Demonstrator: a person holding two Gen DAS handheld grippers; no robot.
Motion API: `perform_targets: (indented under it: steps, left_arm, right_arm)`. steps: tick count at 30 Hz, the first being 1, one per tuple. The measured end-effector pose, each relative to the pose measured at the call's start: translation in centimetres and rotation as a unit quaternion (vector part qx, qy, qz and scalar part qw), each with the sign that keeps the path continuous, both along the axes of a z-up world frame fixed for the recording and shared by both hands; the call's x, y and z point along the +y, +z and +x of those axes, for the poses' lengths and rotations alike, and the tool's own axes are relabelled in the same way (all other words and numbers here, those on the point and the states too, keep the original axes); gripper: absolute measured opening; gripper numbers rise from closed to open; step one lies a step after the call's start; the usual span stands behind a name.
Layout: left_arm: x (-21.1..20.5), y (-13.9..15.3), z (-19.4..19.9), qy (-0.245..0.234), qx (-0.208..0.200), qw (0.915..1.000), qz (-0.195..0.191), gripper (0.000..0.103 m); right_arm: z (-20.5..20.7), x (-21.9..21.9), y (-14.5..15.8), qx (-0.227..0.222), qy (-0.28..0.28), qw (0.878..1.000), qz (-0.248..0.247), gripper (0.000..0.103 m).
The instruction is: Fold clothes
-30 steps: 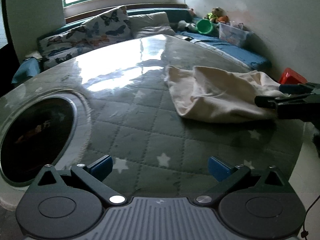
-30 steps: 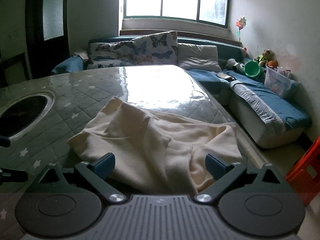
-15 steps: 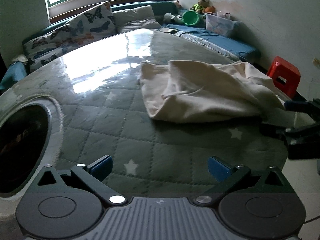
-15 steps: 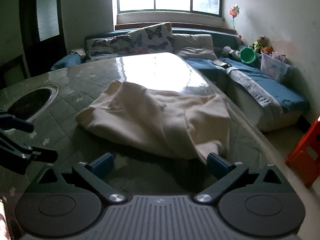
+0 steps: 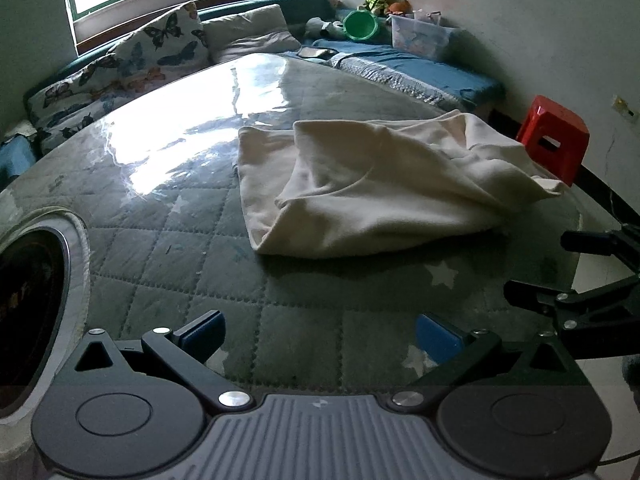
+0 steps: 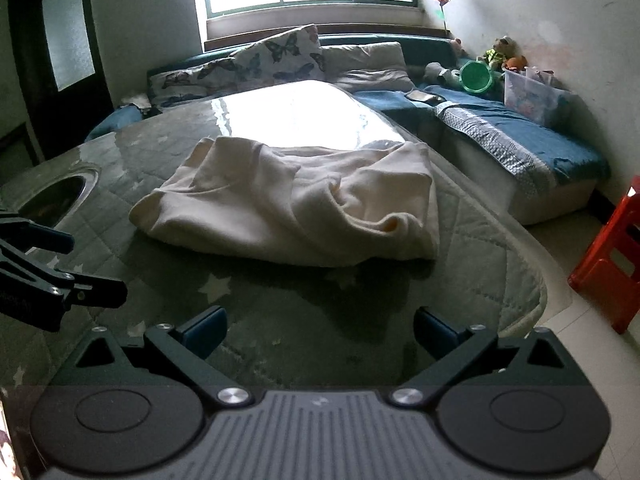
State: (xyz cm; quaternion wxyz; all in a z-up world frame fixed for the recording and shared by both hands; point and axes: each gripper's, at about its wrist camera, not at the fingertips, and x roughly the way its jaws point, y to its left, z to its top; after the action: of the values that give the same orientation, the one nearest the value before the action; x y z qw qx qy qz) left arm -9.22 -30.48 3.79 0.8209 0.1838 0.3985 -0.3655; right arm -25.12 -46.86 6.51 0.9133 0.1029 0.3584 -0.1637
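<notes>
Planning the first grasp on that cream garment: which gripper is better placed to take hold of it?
Probably the right gripper: the cream garment lies nearly straight ahead of its open fingers. For the left gripper, also open, it sits ahead but off to the right.

Home living room, corner sofa (image 6: 520,136) with butterfly cushions (image 6: 276,58), stuffed toys (image 6: 502,54), quilted table (image 6: 280,320)

Bare mat (image 5: 304,320) btwn tools & cloth (image 5: 372,184)

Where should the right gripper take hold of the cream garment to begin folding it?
Probably the near right corner of the cream garment, approached low from the table's near edge. There the cloth is bunched into a raised fold that open fingers can close around. The right gripper already faces it.
</notes>
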Motion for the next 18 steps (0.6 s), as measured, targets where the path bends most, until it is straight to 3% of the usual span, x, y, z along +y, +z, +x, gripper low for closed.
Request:
perform_targets:
  steps: [18]
  left_arm:
    - [-2.0, 0.1, 1.8, 0.005, 0.001, 0.9998, 0.017, 0.103]
  right_arm:
    - [1.8, -0.5, 1.6, -0.012, 0.011, 1.0, -0.019, 0.101]
